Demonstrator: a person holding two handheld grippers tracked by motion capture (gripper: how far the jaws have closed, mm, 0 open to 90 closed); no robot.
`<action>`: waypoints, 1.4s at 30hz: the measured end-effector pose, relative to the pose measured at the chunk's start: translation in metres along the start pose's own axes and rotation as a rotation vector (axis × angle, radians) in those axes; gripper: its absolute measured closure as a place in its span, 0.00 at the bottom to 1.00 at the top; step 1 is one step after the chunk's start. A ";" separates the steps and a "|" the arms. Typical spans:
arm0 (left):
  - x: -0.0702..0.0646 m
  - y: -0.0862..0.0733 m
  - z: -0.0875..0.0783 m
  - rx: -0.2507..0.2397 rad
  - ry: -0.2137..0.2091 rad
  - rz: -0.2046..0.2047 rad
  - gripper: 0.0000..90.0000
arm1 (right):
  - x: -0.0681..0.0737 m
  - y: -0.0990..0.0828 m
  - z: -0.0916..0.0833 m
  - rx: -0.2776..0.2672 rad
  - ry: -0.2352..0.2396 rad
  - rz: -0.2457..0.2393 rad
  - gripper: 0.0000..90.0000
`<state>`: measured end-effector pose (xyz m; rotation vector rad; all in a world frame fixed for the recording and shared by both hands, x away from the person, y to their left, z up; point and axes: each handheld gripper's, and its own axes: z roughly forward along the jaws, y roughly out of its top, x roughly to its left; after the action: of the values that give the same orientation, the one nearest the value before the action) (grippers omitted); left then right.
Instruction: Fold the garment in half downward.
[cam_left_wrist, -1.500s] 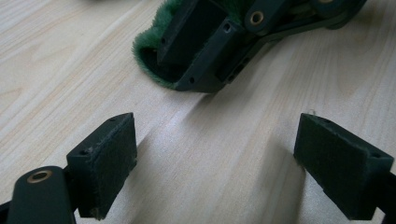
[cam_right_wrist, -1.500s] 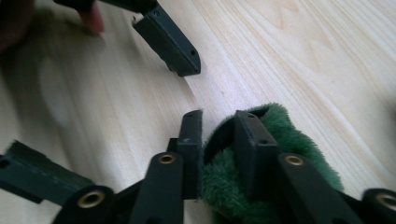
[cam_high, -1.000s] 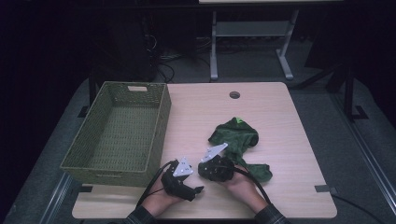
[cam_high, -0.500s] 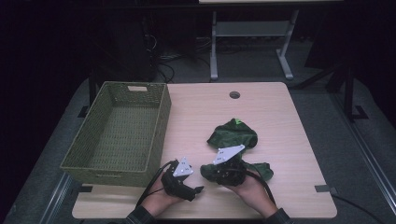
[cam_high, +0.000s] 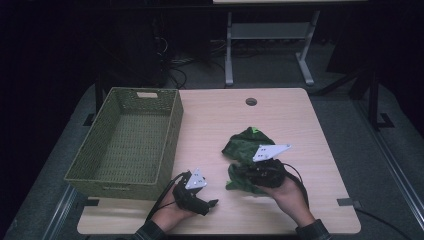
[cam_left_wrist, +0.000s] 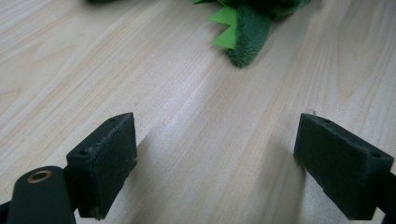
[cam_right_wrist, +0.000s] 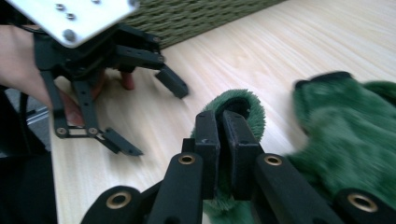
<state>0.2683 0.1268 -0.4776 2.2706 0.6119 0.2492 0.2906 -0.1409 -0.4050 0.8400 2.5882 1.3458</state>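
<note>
green plush toy (cam_high: 248, 155) is lying crumpled on the right half of the bench (cam_high: 215, 125), well clear of the woven basket (cam_high: 125, 140) on the left, and the right gripper (cam_right_wrist: 223, 126) has its fingers pressed together on a fold of the fur. my guess is it's pinching an edge because a floppy toy like this has nothing firm to grab, so it'll dangle and could slip on the way to the basket. the left gripper (cam_high: 210, 203) sits low on the bench near the front edge with its fingers (cam_left_wrist: 105, 163) spread wide and nothing between them, looks like it's just waiting or ready to help.

the high view gives you the layout, but the hand hides the actual pinch. the right gripper view shows the fur caught between the pads, plus the other gripper in front of the basket wall. the left gripper view shows the toy's tail tip (cam_left_wrist: 247, 37) with light green spikes (cam_left_wrist: 224, 28), so it's probably a dinosaur or croc.
</note>
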 end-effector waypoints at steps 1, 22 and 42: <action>0.000 0.000 0.000 0.001 0.000 -0.001 0.14 | -0.003 -0.002 -0.002 0.000 -0.004 0.004 0.94; 0.000 0.000 0.000 -0.002 0.002 0.004 0.14 | -0.031 -0.032 -0.040 0.008 -0.149 0.090 0.87; 0.000 0.000 0.000 0.001 0.001 0.004 0.14 | -0.045 -0.039 0.013 0.152 -0.104 0.100 1.00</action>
<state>0.2686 0.1269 -0.4776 2.2734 0.6078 0.2515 0.3160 -0.1727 -0.4501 1.0456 2.6247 1.1051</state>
